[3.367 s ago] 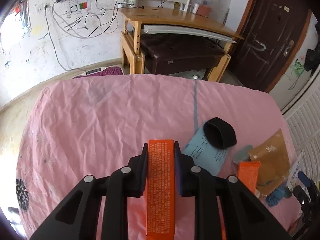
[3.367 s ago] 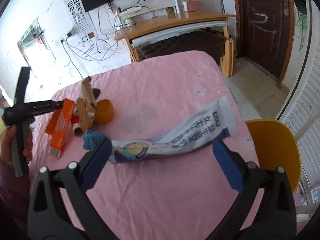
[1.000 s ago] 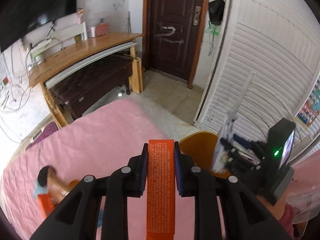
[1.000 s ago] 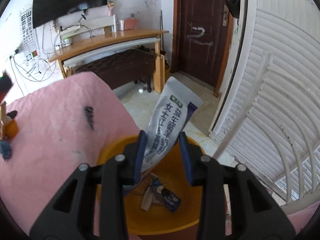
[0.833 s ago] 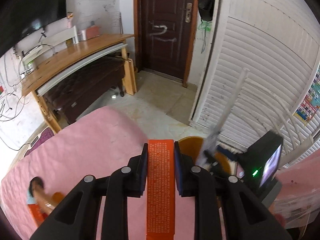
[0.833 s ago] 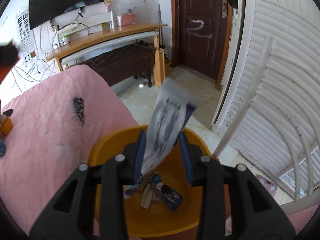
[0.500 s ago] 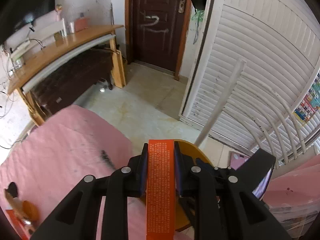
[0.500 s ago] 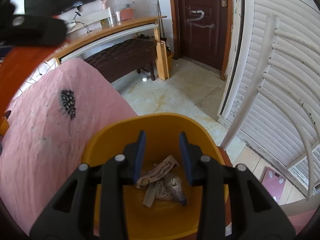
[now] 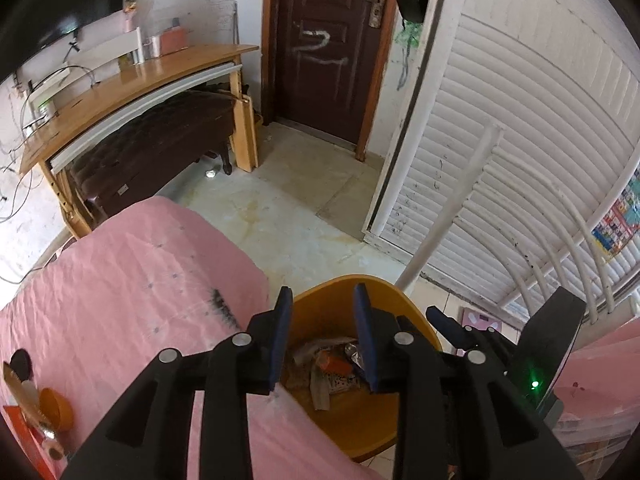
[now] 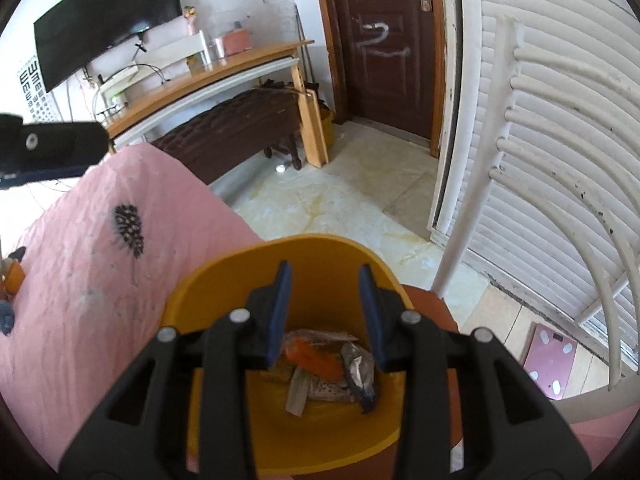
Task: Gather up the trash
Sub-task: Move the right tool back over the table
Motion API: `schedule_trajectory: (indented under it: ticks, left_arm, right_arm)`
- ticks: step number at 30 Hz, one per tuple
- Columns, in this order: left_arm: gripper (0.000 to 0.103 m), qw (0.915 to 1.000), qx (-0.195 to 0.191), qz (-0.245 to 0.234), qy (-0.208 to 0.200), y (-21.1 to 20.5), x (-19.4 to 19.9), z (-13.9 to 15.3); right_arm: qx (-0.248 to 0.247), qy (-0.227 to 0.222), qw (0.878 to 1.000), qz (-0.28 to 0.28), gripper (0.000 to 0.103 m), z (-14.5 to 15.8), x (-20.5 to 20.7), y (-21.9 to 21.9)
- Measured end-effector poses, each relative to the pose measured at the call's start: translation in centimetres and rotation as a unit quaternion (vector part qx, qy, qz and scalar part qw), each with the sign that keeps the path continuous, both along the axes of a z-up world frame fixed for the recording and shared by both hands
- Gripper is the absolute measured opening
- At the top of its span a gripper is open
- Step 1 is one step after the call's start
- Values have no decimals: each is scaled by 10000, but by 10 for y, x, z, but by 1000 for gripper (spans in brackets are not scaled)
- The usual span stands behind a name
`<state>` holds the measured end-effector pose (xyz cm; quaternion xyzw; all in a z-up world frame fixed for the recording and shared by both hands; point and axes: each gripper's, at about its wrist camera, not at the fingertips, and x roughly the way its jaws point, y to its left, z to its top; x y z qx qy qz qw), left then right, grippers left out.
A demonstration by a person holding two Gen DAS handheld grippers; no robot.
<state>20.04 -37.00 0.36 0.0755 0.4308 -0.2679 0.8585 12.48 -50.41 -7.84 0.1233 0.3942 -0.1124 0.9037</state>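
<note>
A yellow bin (image 9: 340, 292) stands on the floor beside the pink bed. My left gripper (image 9: 321, 334) hangs over it, its jaws opening with nothing between them. The orange box (image 9: 334, 362) lies in the bin on crumpled wrappers. My right gripper (image 10: 325, 312) is also above the bin (image 10: 280, 250), open and empty, and the orange box (image 10: 316, 358) shows below it. More trash lies on the bed at the lower left: an orange cup (image 9: 56, 410) and a brown paper roll (image 9: 24, 392).
The pink bedcover (image 9: 140, 280) ends just left of the bin. White rack bars (image 10: 480, 160) and louvred doors (image 9: 520, 140) stand close on the right. A wooden desk (image 9: 132, 84), a dark bench and a brown door (image 9: 324, 60) are farther back. A pink scale (image 10: 552, 356) lies on the floor.
Both grippers came over the bin. The right one let go of the printed pouch, and the left one then spread and dropped the orange box in.
</note>
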Motion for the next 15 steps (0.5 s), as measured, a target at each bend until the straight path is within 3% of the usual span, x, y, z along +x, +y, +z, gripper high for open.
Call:
schedule_trajectory:
  ticks: [8, 10, 12, 14, 15]
  left_arm:
    - [28, 9984, 221, 185, -484, 49, -15, 21]
    - [29, 9979, 239, 247, -552, 66, -19, 26]
    - [42, 9968, 279, 338, -674, 82, -24, 32]
    - [69, 9958, 246, 449, -755, 101, -27, 38]
    - [73, 9951, 218, 516, -818, 111, -29, 42]
  right_arm:
    - [-261, -218, 9984, 451, 34, 30, 2, 44]
    - [-313, -238, 9976, 573, 50, 35, 3, 54]
    - [-365, -291, 9963, 720, 55, 41, 5, 68]
    - [-407, -331, 9949, 867, 55, 48, 7, 82]
    - [-424, -349, 9941, 938, 55, 51, 8, 89]
